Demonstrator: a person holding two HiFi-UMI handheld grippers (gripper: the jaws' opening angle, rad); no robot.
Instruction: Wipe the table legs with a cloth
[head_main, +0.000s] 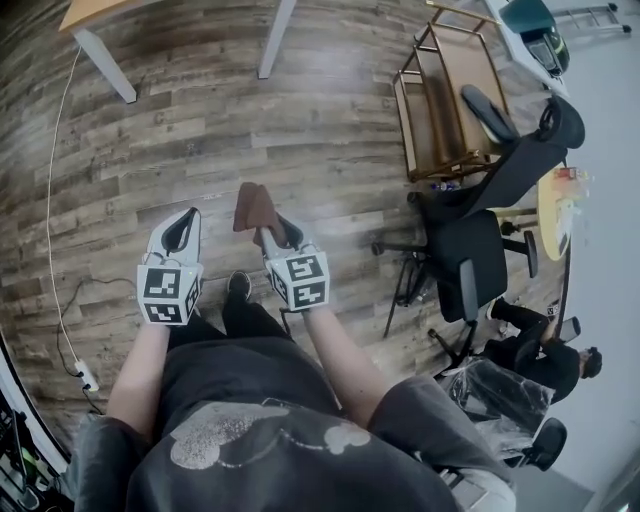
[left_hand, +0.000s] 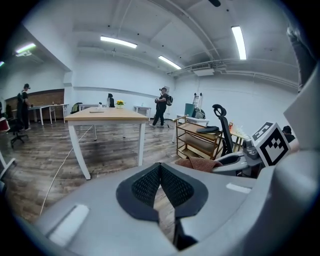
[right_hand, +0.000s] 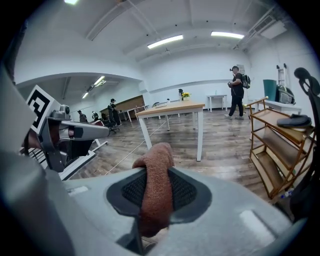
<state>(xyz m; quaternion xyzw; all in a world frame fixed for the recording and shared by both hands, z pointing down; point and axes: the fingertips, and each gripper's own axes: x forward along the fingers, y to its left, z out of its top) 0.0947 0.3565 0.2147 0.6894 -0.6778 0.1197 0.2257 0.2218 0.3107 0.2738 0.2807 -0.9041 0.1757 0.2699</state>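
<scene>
Cloth is pinched in the right hand-held gripper — carried ready for wiping. The left hand-held gripper is pressed together, empty — table legs not yet reached.

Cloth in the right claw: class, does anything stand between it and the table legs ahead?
Nothing visible does. Only wooden floor lies between the cloth, held in the right claw, and the table legs; the shelf cart stands off to the right.

Two claws, left claw and right claw; one brown cloth; one nearby table; one wooden shelf cart.
</scene>
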